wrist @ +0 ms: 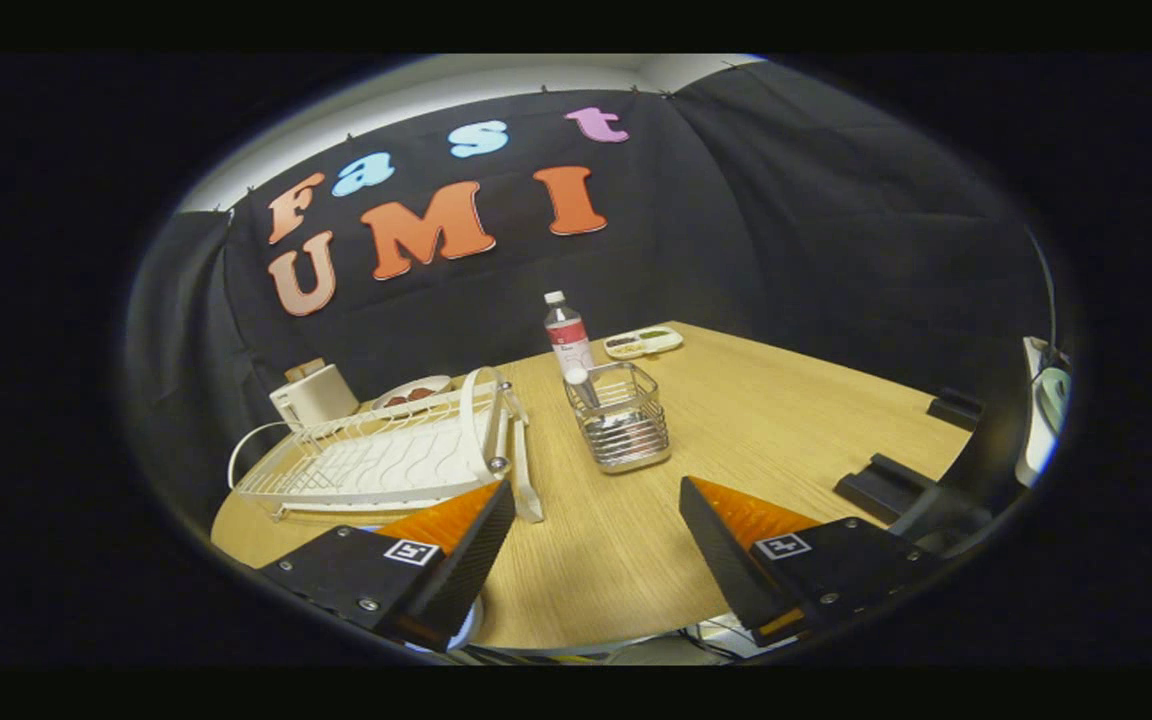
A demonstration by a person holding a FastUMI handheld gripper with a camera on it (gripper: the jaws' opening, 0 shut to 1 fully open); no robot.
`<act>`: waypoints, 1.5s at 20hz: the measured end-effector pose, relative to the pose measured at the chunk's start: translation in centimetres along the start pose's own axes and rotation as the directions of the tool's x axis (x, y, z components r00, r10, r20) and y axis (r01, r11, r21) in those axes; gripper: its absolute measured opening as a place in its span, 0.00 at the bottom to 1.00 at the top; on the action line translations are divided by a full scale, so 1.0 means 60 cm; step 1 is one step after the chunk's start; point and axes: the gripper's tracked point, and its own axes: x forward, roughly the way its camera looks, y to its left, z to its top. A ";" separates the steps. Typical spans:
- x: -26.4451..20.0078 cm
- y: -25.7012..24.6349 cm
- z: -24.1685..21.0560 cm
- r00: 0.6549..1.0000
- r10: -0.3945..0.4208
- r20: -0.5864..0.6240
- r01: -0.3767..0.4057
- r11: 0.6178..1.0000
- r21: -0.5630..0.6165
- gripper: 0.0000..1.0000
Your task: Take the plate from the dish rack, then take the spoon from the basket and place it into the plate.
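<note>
Gripper view shows the jaws spread wide and empty over the bench [786, 400], ready to reach the plate [477, 420] standing in the rack [376, 465].

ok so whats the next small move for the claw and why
Probably swing toward the dish rack ahead of one finger: the claw is open, holding nothing, over bare table, and the plate stands upright at the rack's near end.
</note>
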 end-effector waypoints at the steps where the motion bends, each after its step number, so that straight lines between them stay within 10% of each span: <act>1: 0.004 -0.004 0.006 1.000 -0.006 0.011 0.006 1.000 -0.011 0.99; 13: 0.080 -0.006 0.084 0.988 -0.023 0.156 0.047 0.987 -0.152 0.92; 23: 0.117 0.023 0.106 0.979 0.016 0.204 0.028 0.977 -0.210 0.11; 30: 0.079 0.032 0.152 0.961 0.021 0.277 0.050 0.967 -0.248 0.07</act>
